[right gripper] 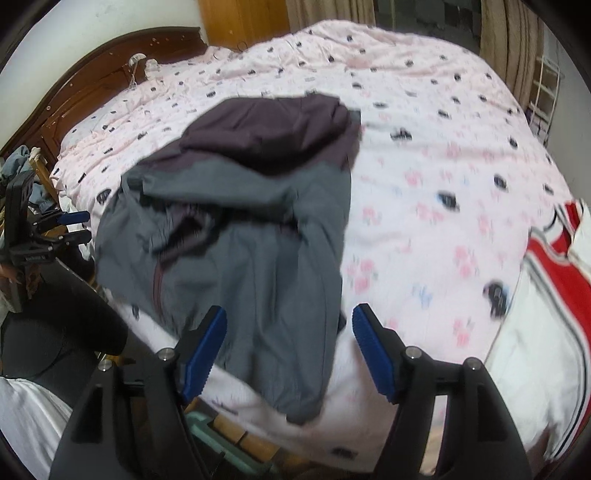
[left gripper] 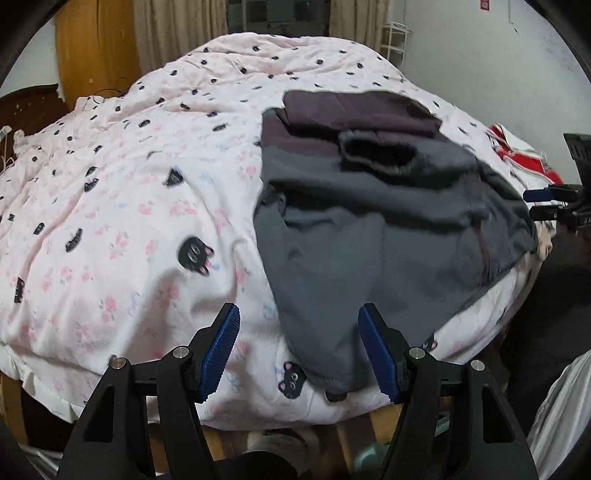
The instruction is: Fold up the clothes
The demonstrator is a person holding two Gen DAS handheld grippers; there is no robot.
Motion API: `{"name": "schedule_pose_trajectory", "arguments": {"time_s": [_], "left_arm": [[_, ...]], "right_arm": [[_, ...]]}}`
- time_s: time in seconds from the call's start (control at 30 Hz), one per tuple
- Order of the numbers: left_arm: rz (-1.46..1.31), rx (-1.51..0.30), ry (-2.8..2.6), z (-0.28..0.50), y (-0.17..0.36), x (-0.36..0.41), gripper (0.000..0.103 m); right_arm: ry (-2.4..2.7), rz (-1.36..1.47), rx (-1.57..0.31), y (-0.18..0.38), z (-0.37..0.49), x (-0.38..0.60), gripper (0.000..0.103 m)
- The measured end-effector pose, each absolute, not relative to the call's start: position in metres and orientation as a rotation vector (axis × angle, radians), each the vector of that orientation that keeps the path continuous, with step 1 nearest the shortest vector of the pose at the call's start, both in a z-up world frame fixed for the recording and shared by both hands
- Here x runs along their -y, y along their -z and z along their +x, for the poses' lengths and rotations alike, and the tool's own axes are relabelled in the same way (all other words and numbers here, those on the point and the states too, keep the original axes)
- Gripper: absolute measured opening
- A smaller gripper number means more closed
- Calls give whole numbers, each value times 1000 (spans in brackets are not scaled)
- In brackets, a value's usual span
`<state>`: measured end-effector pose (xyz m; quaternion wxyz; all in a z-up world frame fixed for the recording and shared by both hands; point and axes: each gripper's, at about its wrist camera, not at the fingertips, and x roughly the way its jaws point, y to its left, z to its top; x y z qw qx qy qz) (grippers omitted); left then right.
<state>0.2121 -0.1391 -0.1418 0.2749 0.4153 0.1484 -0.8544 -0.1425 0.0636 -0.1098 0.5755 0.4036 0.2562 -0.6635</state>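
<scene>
Both the left claw (left gripper: 299,350) and right claw (right gripper: 288,350) hang released above the blurred grey garment (left gripper: 369,240), whose folds hide its shape

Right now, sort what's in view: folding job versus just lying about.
Job:
- grey garment
- dark purple garment
- left hand-held gripper, open
- right hand-held gripper, open

Lying about:
- pink cat-print quilt
- red and white garment
- wooden headboard
- curtains

Two wrist fisheye views, angled steeply down from the near bed edge, close above, sharing the crumpled grey-and-maroon garment (left gripper: 369,221) (right gripper: 240,229) on the pink cat-print quilt (left gripper: 129,221) (right gripper: 424,147).
</scene>
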Motion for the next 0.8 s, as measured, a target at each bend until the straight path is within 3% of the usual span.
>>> {"name": "schedule_pose_trajectory", "arguments": {"time_s": [0.2, 0.57, 0.63, 0.7, 0.8], "left_arm": [[1128, -711, 2334, 218, 170, 154, 56], [1222, -854, 2356, 206, 194, 162, 55], [1207, -881, 2356, 208, 195, 164, 47], [1184, -923, 2351, 213, 194, 166, 24], [1165, -997, 2353, 217, 191, 165, 10]], "right_arm": [[1565, 957, -613, 117, -132, -79, 72], [1591, 989, -599, 117, -132, -98, 73], [1585, 1003, -597, 120, -133, -99, 73], [1574, 1023, -592, 124, -134, -99, 73], [1560, 1046, -586, 130, -134, -99, 73]]}}
